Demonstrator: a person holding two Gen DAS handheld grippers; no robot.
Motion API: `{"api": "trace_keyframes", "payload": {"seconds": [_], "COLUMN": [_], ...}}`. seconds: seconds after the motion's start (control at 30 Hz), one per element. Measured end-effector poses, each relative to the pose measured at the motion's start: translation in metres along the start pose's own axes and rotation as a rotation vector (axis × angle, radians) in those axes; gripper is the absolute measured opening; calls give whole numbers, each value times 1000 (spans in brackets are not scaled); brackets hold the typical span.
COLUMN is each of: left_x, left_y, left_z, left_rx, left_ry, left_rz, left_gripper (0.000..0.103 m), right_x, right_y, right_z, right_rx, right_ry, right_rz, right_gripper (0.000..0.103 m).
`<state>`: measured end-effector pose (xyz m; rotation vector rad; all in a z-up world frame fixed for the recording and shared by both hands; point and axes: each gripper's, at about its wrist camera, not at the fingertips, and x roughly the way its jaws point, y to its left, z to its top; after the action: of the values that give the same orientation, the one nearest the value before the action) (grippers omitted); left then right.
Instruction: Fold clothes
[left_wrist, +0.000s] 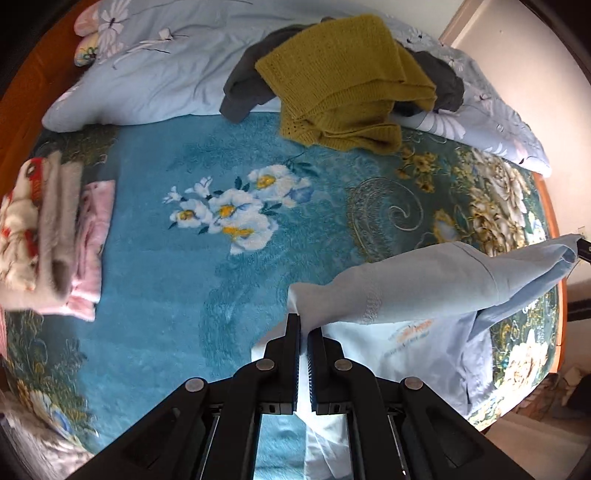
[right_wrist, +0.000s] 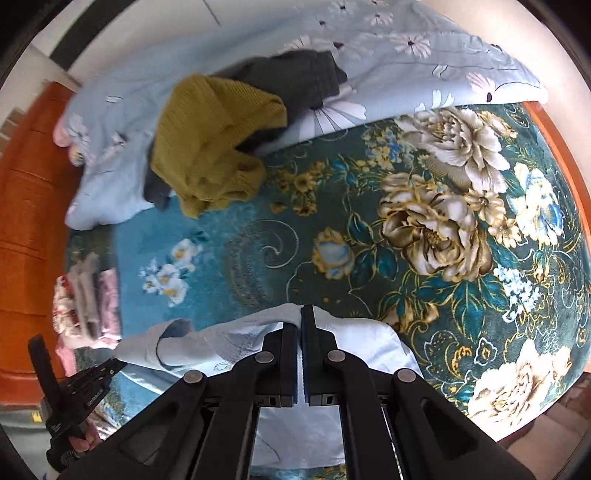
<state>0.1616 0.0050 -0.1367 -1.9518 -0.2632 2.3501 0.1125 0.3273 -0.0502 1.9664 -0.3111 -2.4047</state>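
Both grippers, left (left_wrist: 303, 325) and right (right_wrist: 300, 314), fingers pinched shut on pale blue cotton shirt (left_wrist: 424, 288), raised over teal floral bed blanket (left_wrist: 166, 229). Mid-fold; next, lay held edge across evenly.

A teal plush floral blanket (left_wrist: 155, 229) is spread over the bed and taken as reference. At its far edge a pale blue flower-printed quilt (left_wrist: 159, 74) is heaped. A mustard knitted sweater (left_wrist: 343, 77) is laid on a dark grey garment (left_wrist: 243, 92), both on the quilt, with the sweater draped onto the blanket. At the blanket's left edge a stack of folded clothes (left_wrist: 55, 240) is placed. At its near right, a light blue shirt (left_wrist: 424, 288) is held partly raised above the blanket.
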Motion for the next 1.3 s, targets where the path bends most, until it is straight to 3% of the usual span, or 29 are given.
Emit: {"api": "trace_keyframes", "payload": {"seconds": [0.27,0.37,0.5,0.63,0.7,0.77,0.8,0.93,1.1,1.2,1.3], "left_x": [69,92,110,123,130,138,143,146,146,147,147], "left_y": [13,22,38,60,72,83,87,83,75,70,66], "left_z": [93,115,126,96,81,62,46,10,-32,-57,-82], "left_rx": [16,-4,-73,-193,-253,-312,-338,-359,-375,-385,-394], "left_ry": [76,94,114,148,166,190,213,250,289,312,335], "left_rz": [-10,15,-10,-55,-78,-101,-112,-163,-228,-267,-306], "left_gripper": [7,7,7,10,14,14,14,14,22,23,23], "right_x": [61,87,116,136,140,140,138,134,136,120,103], "right_y": [4,1,-1,-4,-9,-15,-19,-35,-53,-62,-71], "right_z": [74,93,105,113,114,109,102,68,11,-10,-24], "right_rx": [73,84,73,90,130,181,208,293,321,339,361], "right_ry": [52,89,129,130,122,108,99,115,223,201,185], "right_rz": [-121,-165,-203,-226,-226,-205,-189,-162,-223,-269,-286], "right_gripper": [2,2,2,2,10,29,31,33,34,34,41]}}
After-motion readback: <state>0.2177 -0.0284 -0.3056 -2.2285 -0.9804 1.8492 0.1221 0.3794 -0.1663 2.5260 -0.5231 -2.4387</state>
